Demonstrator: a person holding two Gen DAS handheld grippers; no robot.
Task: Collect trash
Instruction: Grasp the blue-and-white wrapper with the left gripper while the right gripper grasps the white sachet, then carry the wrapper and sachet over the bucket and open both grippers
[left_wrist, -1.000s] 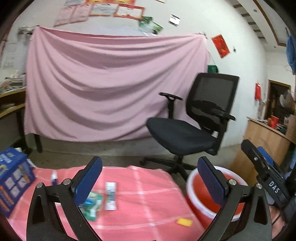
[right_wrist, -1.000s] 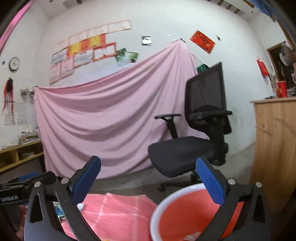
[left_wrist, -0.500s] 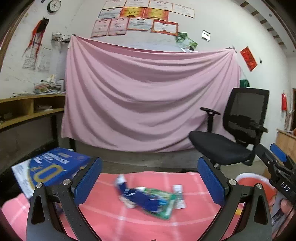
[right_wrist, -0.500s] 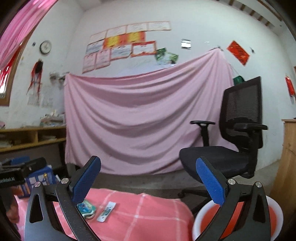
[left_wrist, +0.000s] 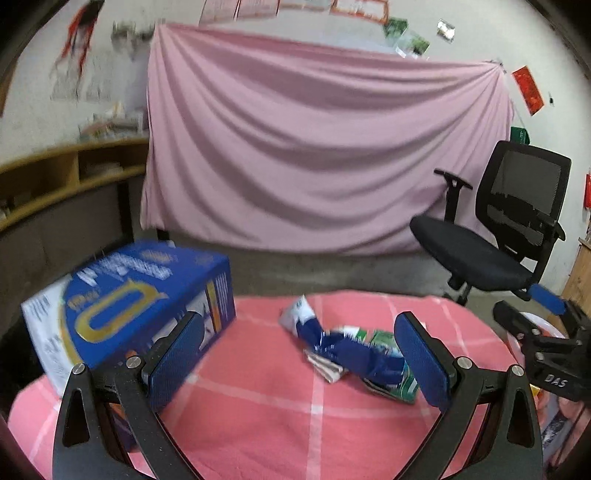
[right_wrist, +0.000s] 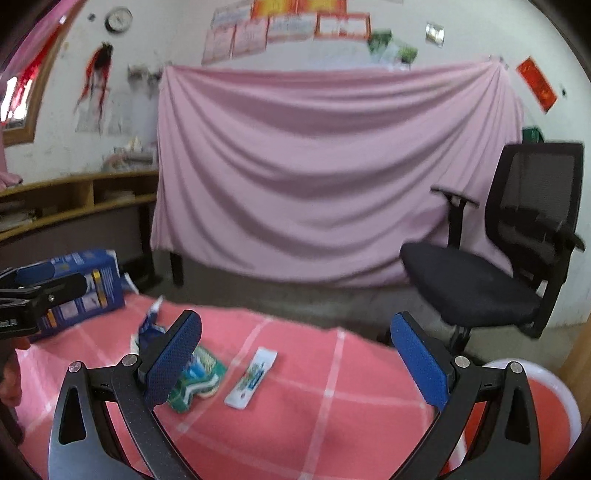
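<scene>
L hand-held gripper (left_wrist: 299, 354): we hold it wide open, nothing in it, low over desk (left_wrist: 258, 406).
R hand-held gripper (right_wrist: 295, 358): wide open too, empty.
Trash: crumpled blue wrapper (left_wrist: 343, 350) on green packet (left_wrist: 391, 384), mid desk; white sachet (right_wrist: 251, 376) just beside.
Blue box (left_wrist: 140, 306): on desk, L side.
Bin: red basin (right_wrist: 546, 413) off desk's R edge.
Progress: we judge it early; 3 pcs not yet collected.
</scene>
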